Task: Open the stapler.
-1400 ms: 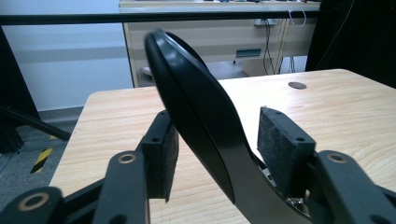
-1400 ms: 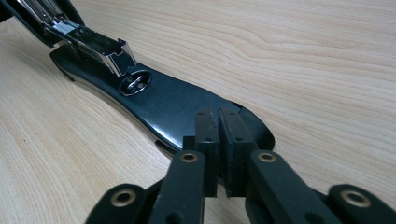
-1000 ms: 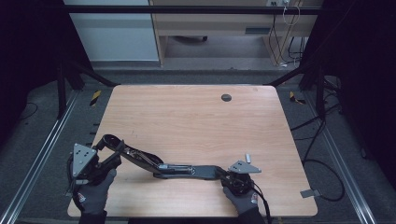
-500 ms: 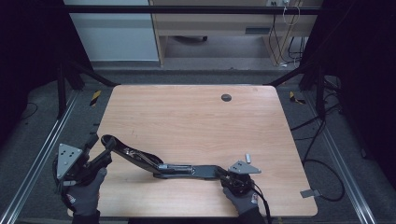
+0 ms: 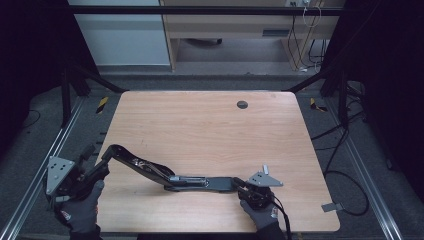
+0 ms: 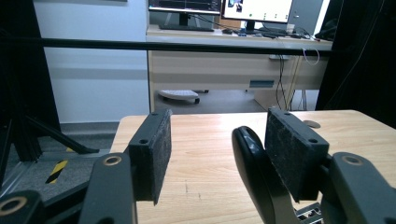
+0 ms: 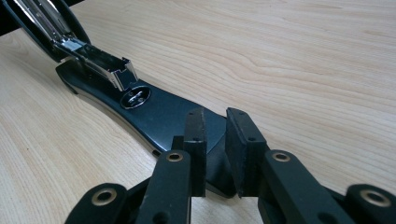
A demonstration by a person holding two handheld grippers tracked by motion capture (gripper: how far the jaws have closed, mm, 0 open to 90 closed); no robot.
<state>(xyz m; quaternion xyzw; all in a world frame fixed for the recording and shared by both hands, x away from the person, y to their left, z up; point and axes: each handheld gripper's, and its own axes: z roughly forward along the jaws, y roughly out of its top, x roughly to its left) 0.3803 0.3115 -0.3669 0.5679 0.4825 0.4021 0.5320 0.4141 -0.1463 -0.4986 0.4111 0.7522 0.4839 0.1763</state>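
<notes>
one stapler [image 5: 170, 175], swung open, black with a silver staple rail, lying across the near half of the wooden table [image 5: 210, 130]. two grippers. left gripper [image 5: 95, 162] gapes wide, the raised stapler arm beside its right pad, no squeeze. right gripper [image 5: 239, 184] jaws have just been opening, base end between them, narrow gap. left gripper view shows a desk with monitors [image 6: 219, 7]; right gripper view shows the anvil plate [image 7: 135, 98].

Black stapler [image 5: 170, 175], swung open, near table's front edge
</notes>
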